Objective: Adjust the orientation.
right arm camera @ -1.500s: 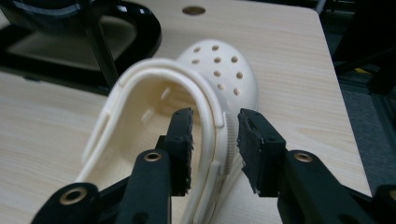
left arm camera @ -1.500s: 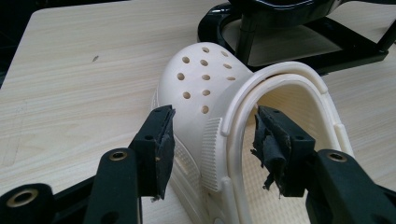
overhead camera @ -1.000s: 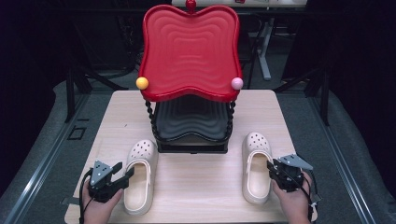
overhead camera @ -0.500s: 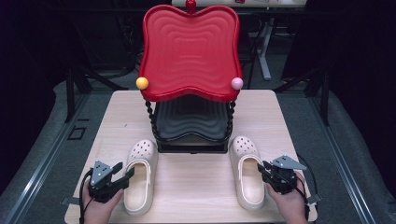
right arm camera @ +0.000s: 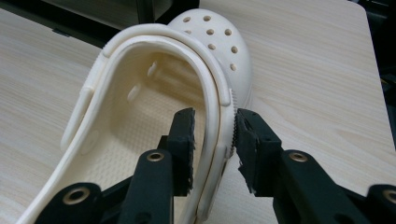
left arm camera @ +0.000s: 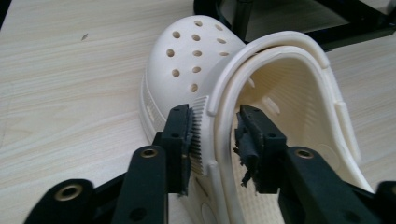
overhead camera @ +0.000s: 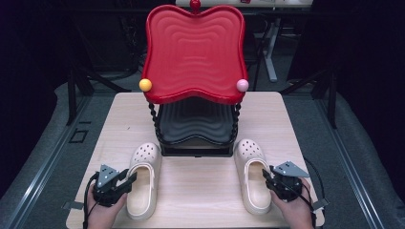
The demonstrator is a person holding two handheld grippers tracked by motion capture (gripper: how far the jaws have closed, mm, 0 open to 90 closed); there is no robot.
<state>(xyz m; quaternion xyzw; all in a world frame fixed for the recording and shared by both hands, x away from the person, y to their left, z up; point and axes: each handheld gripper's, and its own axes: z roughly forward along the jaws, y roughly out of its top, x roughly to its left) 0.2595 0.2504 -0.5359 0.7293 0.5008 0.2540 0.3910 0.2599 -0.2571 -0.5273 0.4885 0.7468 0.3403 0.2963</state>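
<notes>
The clogs [left arm camera: 196, 60] [right arm camera: 210, 51] look like matt cream foam plastic, smooth on top with punched holes, ribbed along the sides, pebbled inside; the bench [overhead camera: 200, 191] is pale wood-grain laminate, matt; the red tray [overhead camera: 195, 52] is glossy rippled plastic; the tongs [left arm camera: 215, 140] [right arm camera: 215, 144] are matt black plastic with rough, ridged pads.

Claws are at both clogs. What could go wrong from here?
The left claw has just been closing over the left clog's side wall; lifted by that edge, the clog may tip or slip. The right claw has just been opening with the right clog's wall between its jaws; retreating could drag it.
</notes>
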